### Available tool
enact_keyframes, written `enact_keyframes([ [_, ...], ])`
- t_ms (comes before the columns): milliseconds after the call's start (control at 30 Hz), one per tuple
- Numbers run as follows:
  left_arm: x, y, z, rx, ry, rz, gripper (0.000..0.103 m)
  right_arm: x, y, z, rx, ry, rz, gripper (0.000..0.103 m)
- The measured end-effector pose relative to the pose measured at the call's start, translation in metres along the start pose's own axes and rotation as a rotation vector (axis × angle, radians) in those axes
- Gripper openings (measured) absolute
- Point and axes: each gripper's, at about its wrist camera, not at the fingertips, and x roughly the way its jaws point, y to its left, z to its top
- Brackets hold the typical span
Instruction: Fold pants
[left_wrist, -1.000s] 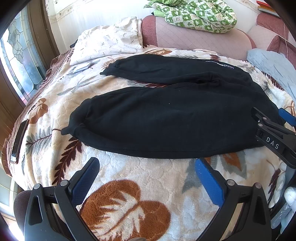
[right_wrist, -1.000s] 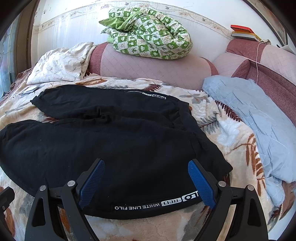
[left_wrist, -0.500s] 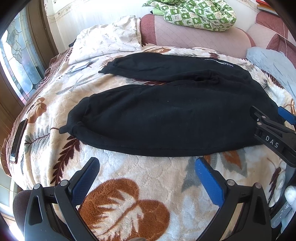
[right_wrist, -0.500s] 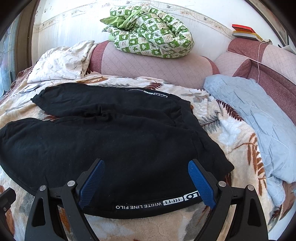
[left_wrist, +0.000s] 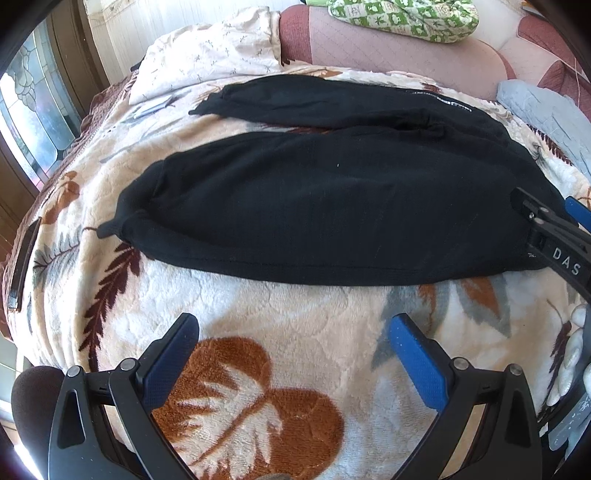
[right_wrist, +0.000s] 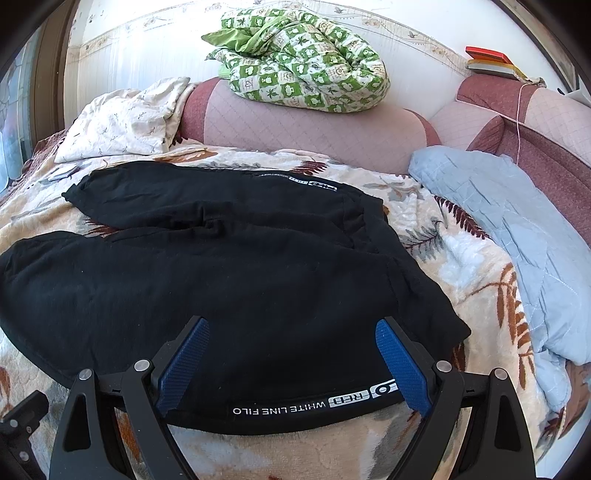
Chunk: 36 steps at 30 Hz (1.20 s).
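Bed surface: cream blanket (left_wrist: 280, 325) with brown and grey leaf print, pink padded headboard (right_wrist: 295, 125) behind. Black pants (left_wrist: 332, 218) lie flat across the blanket, both legs running toward the left, spread in a narrow V, cuffs apart. Waistband with white lettering (right_wrist: 314, 404) sits at the near edge in the right wrist view.

Left gripper (left_wrist: 293, 347): jaws spread wide, empty, above bare blanket just short of the near leg's edge. Right gripper (right_wrist: 291, 358): jaws spread wide, nothing between them gripped, poised over the waistband area; contact with the cloth cannot be told.

Also noted: green checked quilt (right_wrist: 306, 66) on the headboard, white pillow (right_wrist: 122, 122) at left, light blue blanket (right_wrist: 517, 229) at right.
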Motion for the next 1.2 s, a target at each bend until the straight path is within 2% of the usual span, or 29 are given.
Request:
enact_keyframes([
  [500,0.002,0.003,-0.011,-0.038,-0.034,-0.021,0.103,0.0,0.001,0.0,-0.001,-0.001,0.009,0.095],
  [633,0.002,0.003,-0.009,-0.025,-0.025,-0.033,0.103,-0.005,0.001,0.002,0.001,-0.009,0.032,0.095],
  [733,0.001,0.004,-0.003,-0.005,0.009,-0.045,0.103,-0.014,-0.001,0.005,0.004,-0.037,0.057,0.095],
  [767,0.0,0.006,0.0,-0.011,0.014,-0.049,0.1,-0.018,-0.002,0.007,0.007,-0.053,0.072,0.095],
  [800,-0.005,0.009,0.002,-0.023,-0.001,-0.052,0.092,-0.022,-0.004,0.009,0.011,-0.069,0.079,0.095],
  [867,-0.02,0.014,0.009,-0.037,-0.055,-0.045,0.084,-0.032,-0.009,0.011,0.021,-0.119,0.09,0.095],
  [967,-0.048,0.027,0.023,-0.058,-0.165,-0.022,0.084,-0.048,-0.02,0.013,0.024,-0.232,0.067,0.095],
  [1033,-0.065,0.035,0.032,-0.061,-0.227,-0.007,0.084,-0.052,-0.023,0.016,0.008,-0.265,0.028,0.095],
  [1100,-0.078,0.046,0.045,-0.067,-0.268,-0.004,0.084,-0.049,-0.03,0.021,0.023,-0.233,0.019,0.095],
  [1200,-0.087,0.065,0.063,-0.088,-0.293,-0.013,0.084,-0.04,-0.049,0.027,0.103,-0.155,0.056,0.095],
])
